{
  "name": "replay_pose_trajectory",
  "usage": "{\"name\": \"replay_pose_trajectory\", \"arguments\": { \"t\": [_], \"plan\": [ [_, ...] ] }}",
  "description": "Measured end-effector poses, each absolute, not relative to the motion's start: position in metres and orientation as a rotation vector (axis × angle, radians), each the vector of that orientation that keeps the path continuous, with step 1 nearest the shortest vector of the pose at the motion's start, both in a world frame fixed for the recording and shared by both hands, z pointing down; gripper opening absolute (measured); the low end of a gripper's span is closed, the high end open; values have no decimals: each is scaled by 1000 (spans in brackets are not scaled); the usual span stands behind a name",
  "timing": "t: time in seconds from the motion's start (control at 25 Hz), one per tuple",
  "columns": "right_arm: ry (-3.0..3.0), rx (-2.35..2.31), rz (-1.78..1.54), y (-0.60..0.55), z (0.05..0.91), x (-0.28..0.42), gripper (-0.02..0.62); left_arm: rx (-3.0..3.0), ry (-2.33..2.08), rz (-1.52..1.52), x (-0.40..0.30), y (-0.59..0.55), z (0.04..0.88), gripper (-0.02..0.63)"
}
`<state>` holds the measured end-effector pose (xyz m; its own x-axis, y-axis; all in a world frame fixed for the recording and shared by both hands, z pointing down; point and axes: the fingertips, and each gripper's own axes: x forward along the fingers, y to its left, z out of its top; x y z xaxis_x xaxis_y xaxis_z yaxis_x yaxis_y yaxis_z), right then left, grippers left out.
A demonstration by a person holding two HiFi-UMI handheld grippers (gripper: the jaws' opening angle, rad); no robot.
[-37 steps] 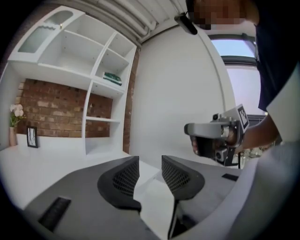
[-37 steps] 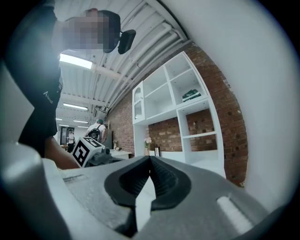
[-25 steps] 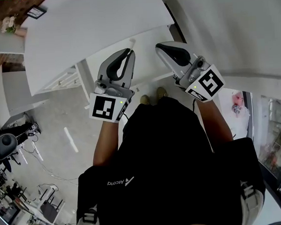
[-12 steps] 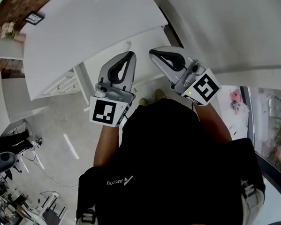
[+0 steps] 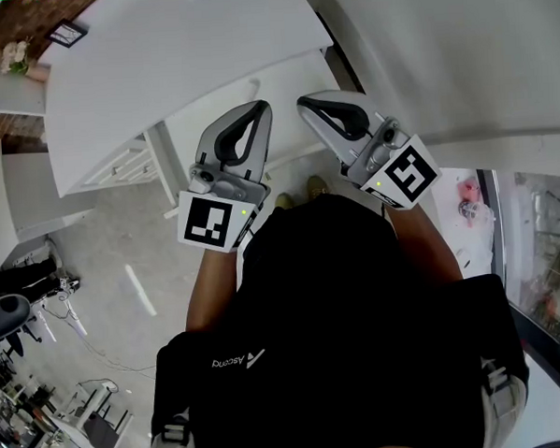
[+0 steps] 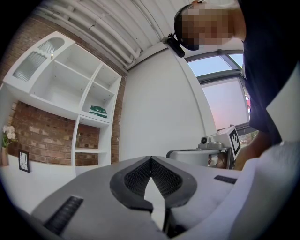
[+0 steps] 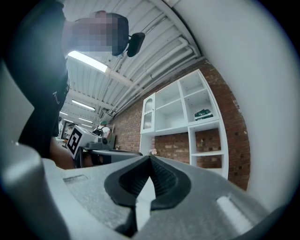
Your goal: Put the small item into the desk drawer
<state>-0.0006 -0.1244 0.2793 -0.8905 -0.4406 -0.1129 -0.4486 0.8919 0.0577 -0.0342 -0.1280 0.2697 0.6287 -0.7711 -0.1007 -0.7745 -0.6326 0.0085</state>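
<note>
The left claw (image 5: 261,105) was pressed together with nothing in it. The right claw (image 5: 302,102) was pressed together too, and it held nothing. Both were up over the near edge of the white worktop (image 5: 178,55), side by side, tips near each other. The drawers (image 5: 122,164) sat under the worktop, off to the left. The small item could not be seen anywhere.
</note>
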Motion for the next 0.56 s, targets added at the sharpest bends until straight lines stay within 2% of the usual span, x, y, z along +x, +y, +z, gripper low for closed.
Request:
{"name": "replay_pose_trajectory", "arguments": {
  "t": [0.56],
  "plan": [
    [2954,-698,123,-126,279,3,0,-2823,1362,66,-34,-130,279,-2]
  ]
}}
